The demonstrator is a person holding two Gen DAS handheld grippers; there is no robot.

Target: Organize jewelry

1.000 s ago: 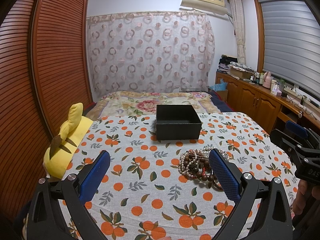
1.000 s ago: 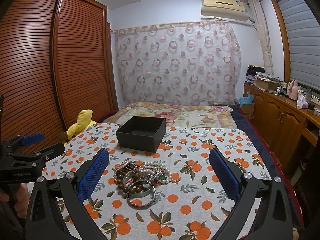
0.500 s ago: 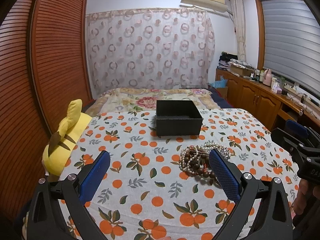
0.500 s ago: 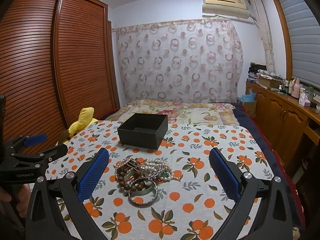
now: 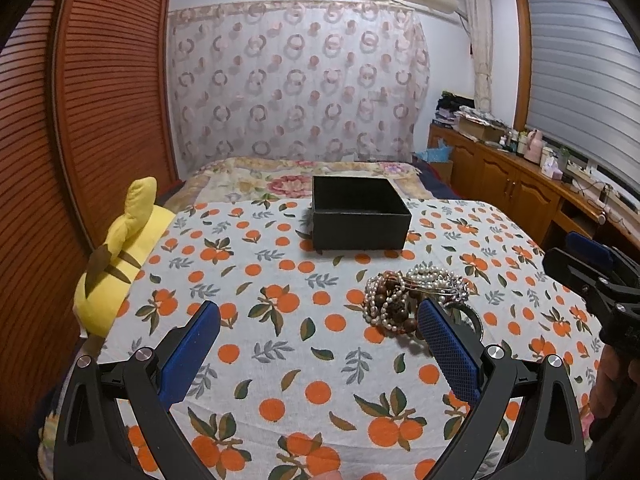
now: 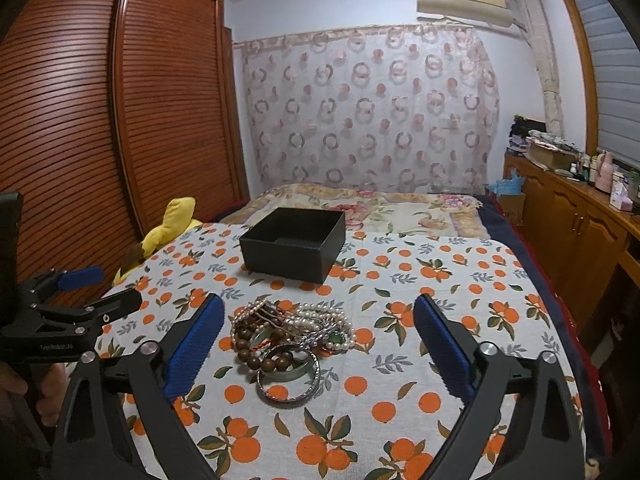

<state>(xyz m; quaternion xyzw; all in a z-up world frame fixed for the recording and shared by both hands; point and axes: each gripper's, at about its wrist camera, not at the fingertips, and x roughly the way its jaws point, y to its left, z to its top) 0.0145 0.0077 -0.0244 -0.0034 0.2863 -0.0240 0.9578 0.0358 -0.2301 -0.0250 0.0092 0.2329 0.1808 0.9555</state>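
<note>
Both the left gripper [image 5: 318, 340] and right gripper [image 6: 318, 334] have black angular frames, silver round screws and blue textured finger pads [image 6: 442, 344], gripped by bare-skinned hands.

Lighting: even indoor light from above, moderately bright, cool white on the walls. Shadows: soft and short under the black box [image 5: 361, 220] and the jewelry pile [image 6: 292, 332] on the tablecloth [image 5: 280, 320]. Glare: sheen bands on the slatted wardrobe doors [image 6: 60, 92]. Distortion: strong fisheye bending of doors and curtain [image 6: 372, 108]; dark vignette in all corners. Focus: sharp throughout, slight softness at the edges.
</note>
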